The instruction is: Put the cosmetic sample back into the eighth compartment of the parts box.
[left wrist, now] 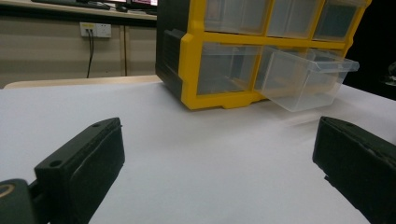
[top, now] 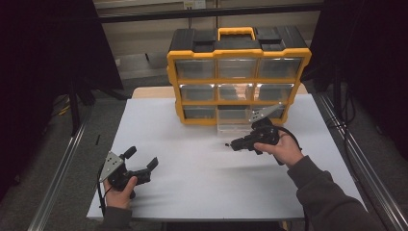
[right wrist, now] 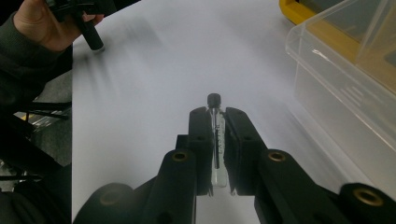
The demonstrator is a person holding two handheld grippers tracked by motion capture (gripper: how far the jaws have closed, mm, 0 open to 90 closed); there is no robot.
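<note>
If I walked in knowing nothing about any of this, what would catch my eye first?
Probably the yellow-and-black drawer cabinet at the far edge of the white table, with one clear drawer in its bottom row pulled out. Next, the right gripper, shut on a small clear vial with a black cap just in front of that drawer. The left gripper sits open near the table's front-left corner.

Wide open bench (top: 192, 168) between both tools; blocked at the back by organizer (top: 235, 77) with pulled-out drawer (left wrist: 306, 77).

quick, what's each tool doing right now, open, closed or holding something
Left tool: open, holding nothing, resting low over the white table.
Right tool: closed on a small clear vial with a black cap.
</note>
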